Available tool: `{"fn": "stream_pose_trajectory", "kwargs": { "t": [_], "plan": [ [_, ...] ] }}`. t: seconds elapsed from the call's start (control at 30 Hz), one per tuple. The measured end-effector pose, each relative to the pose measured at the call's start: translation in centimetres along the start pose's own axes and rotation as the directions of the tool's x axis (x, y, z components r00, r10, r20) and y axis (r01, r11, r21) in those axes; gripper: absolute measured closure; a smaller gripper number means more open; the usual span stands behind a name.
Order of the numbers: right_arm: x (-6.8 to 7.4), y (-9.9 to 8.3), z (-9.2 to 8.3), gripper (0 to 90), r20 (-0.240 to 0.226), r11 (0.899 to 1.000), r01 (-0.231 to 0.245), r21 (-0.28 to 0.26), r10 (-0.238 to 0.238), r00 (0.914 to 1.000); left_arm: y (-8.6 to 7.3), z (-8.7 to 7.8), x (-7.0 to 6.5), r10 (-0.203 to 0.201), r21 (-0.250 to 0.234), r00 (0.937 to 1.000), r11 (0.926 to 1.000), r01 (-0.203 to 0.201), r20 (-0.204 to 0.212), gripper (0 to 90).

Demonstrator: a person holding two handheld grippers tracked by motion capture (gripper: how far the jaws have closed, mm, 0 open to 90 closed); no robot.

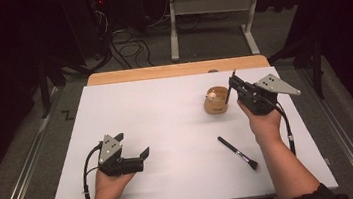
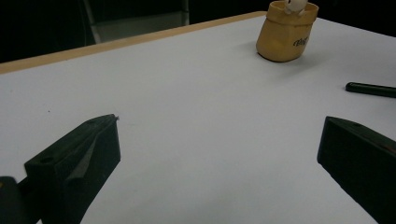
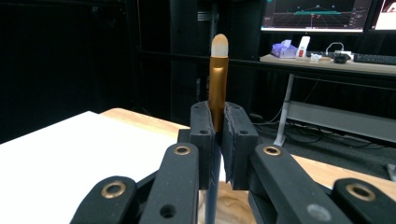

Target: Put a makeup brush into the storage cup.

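A slim makeup brush [image 3: 217, 79] with a copper ferrule and a pale rounded tip is clamped between the pads of the right gripper [image 3: 217, 140], whose jaws are drawn in tight on its shaft. In the right gripper view the brush is seen standing upright, its bristled end rising well above the jaw tips and its dark handle running down between them toward a wooden surface below. In the high view the right gripper [image 1: 236, 88] is held just beside the tan cup [image 1: 216, 100], at that cup's right edge, and the brush [image 1: 229, 87] is seen as a thin dark line by the cup's rim; whether the handle end is inside the cup cannot be told. A small white object is seated in the cup's mouth. A second brush [image 1: 238, 152], black, is laid flat on the white table [image 1: 158, 132], nearer the person and apart from the cup. The left gripper [image 1: 143, 156] is rested low on the table at the left, well apart from both brushes, its jaws spread wide with nothing between them.
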State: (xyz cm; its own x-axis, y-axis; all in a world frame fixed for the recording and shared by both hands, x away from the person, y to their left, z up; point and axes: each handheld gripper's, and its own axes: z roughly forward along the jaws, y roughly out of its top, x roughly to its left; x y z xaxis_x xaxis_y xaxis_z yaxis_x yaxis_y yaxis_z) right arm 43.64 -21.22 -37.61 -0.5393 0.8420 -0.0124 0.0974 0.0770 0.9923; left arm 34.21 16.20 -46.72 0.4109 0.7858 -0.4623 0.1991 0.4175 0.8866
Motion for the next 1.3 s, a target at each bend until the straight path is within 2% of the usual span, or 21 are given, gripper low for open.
{"fn": "stream_pose_trajectory", "kwargs": {
  "t": [0.1, 0.4, 0.47, 0.7, 0.87, 1.0, 1.3],
  "plan": [
    [-0.1, 0.3, 0.5, 85.0, 0.008, 1.0, 0.011, 0.003, -0.011, 0.9999, 0.1, -0.1, 0.0, 0.0, -0.001, 1.0, 1.0, 0.0, 0.008, 0.4],
    [-0.9, 0.7, 1.8, 84.9, 0.033, 1.0, -0.004, 0.006, 0.004, 0.9994, -0.1, -0.1, -0.1, 0.005, 0.005, 0.9999, 1.0, -0.005, 0.014, 0.4],
    [-1.0, 0.8, 2.1, 84.9, 0.031, 1.0, -0.015, 0.0, 0.015, 0.9994, 0.0, -0.1, 0.0, 0.005, 0.005, 0.9999, 1.0, -0.005, 0.013, 0.4],
    [-1.2, 1.2, 3.2, 84.9, 0.037, 1.0, -0.01, 0.002, 0.01, 0.9993, -0.1, -0.1, 0.1, 0.008, 0.008, 0.9999, 0.9999, -0.008, 0.009, 0.4],
    [-1.1, 1.5, 3.6, 84.9, 0.039, 1.0, -0.008, -0.003, 0.008, 0.9992, 0.0, -0.1, 0.1, -0.005, 0.004, 0.9999, 1.0, 0.005, 0.01, 0.4],
    [-1.2, 1.2, 3.9, 84.9, 0.044, 1.0, -0.007, 0.015, 0.007, 0.999, 0.2, -0.2, 0.1, -0.03, -0.005, 0.9994, 0.9995, 0.03, 0.017, 0.4],
    [-1.1, 0.1, 4.6, 84.9, 0.054, 0.998, -0.017, 0.061, 0.014, 0.9985, 0.2, -0.2, 0.2, -0.029, -0.002, 0.9994, 0.9996, 0.029, 0.019, 0.4]
  ]
}}
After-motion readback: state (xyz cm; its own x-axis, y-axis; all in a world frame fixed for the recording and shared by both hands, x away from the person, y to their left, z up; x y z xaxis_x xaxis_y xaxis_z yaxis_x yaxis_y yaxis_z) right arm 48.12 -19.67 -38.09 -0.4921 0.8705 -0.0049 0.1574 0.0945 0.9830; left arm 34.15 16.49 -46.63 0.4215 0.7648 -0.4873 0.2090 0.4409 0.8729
